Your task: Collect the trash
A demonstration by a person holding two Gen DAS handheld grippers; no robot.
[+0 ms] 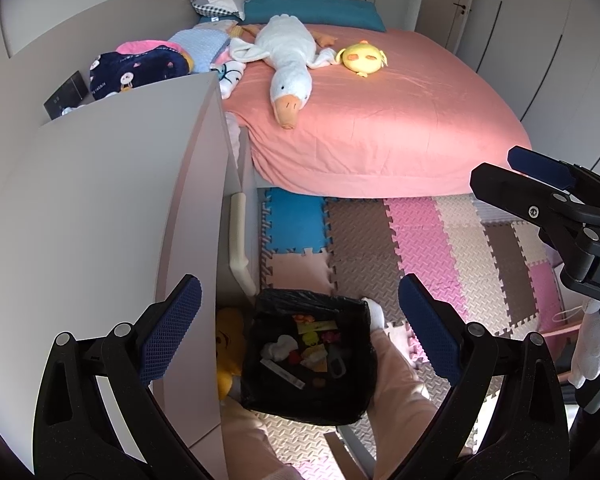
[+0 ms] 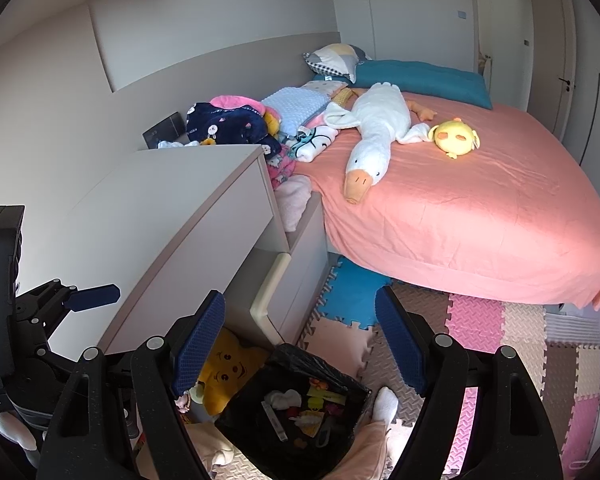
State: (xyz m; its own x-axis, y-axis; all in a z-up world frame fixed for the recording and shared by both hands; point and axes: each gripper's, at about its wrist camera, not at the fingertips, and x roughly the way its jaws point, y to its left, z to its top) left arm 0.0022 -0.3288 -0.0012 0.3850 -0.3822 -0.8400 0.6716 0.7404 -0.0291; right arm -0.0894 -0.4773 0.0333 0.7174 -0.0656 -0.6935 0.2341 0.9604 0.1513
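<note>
Both grippers hang side by side over a black-lined trash bin (image 1: 308, 356), which sits on the foam puzzle mat (image 1: 416, 248) at about six o'clock in both wrist views. The left gripper (image 1: 300, 332) has its jaws spread wide with nothing between its blue pads, and the bin shows in the gap below them. The right gripper (image 2: 300, 344) is likewise wide and holds nothing. The bin is partly filled with small trash: a crumpled white wad (image 1: 280, 347), yellow and orange scraps, a pale strip and a grey oval piece. A white-socked foot (image 2: 385, 402) touches the bin's rim at three o'clock; a yellow plush toy (image 2: 228, 368) lies just beside the bin at ten o'clock, under the white desk (image 2: 172, 208). Toward twelve o'clock stands the bed with a pink sheet (image 1: 380, 120), bearing a white goose plush (image 1: 286, 64) and a round yellow chick plush (image 1: 362, 58).
</note>
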